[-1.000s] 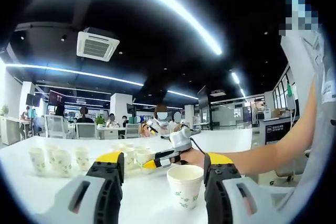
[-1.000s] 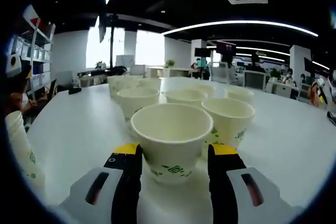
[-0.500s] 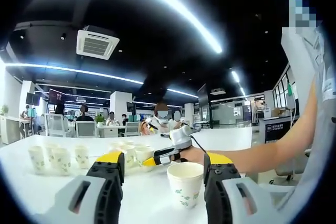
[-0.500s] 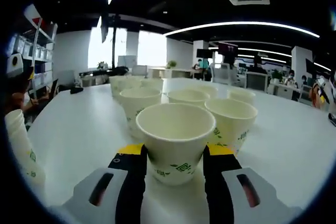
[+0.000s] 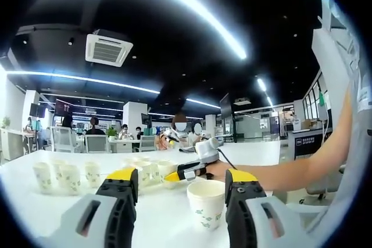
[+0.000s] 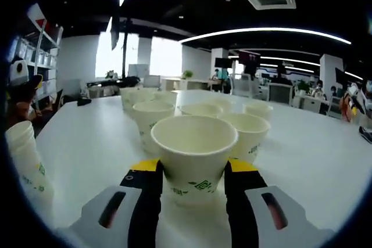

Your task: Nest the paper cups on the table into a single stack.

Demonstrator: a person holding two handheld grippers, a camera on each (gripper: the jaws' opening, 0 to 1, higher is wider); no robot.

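A: What does my right gripper (image 6: 190,172) have?

B: It grips a paper cup (image 6: 193,155), jaws pressed on both sides of its lower wall. I take it low on the body so the mouth stays open and round for nesting. In the left gripper view the same gripper (image 5: 187,171) sits at 12 o'clock beyond my own jaws.

A: And the left gripper (image 5: 181,185)?

B: Its jaws stand spread, apart from the lone cup (image 5: 207,201) between them. That cup stands upright on the white table (image 5: 157,213), toward the 3 o'clock jaw. I judge it the base of the stack, which is why I hold wide around it.

A: The others?

B: A cluster of cups (image 6: 200,114) waits at 12 o'clock behind the held one, mouths up. A row of three cups (image 5: 64,175) stands at 9 o'clock in the left gripper view.
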